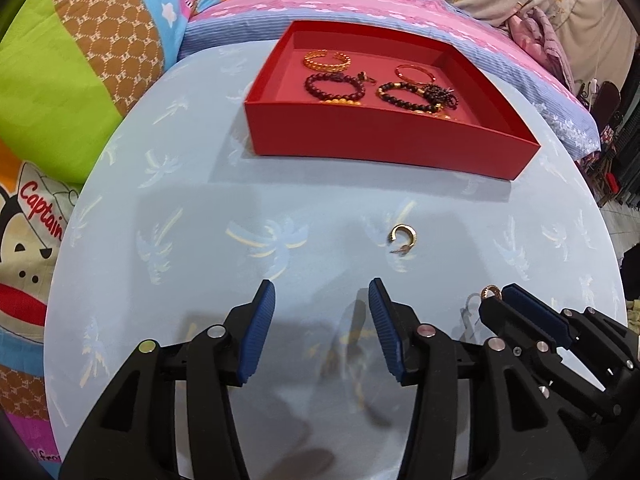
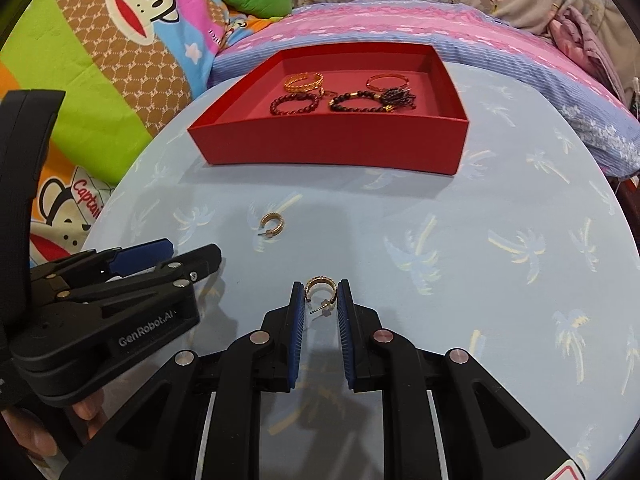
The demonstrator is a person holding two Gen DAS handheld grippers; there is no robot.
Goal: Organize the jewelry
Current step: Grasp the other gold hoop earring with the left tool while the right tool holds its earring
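Note:
A red tray (image 1: pixel 360 148) (image 2: pixel 328 148) at the table's far side holds gold bangles (image 1: pixel 326 60) (image 2: pixel 303 82) and dark bead bracelets (image 1: pixel 336 88) (image 2: pixel 294 105). One gold hoop earring (image 1: pixel 404 238) (image 2: pixel 273 225) lies loose on the pale blue table. My right gripper (image 2: pixel 320 292) (image 1: pixel 491 294) is closed on a second gold hoop earring (image 2: pixel 318 286) (image 1: pixel 489 292), pinched between its blue pads just above the table. My left gripper (image 1: pixel 322 292) (image 2: pixel 192 254) is open and empty, low over the table, to the left of the right one.
The round table (image 1: pixel 200 200) (image 2: pixel 480 220) has a palm-print cover. Colourful cartoon bedding (image 1: pixel 80 80) (image 2: pixel 100 60) lies to the left and a pink and blue blanket (image 1: pixel 360 4) (image 2: pixel 360 20) behind the tray.

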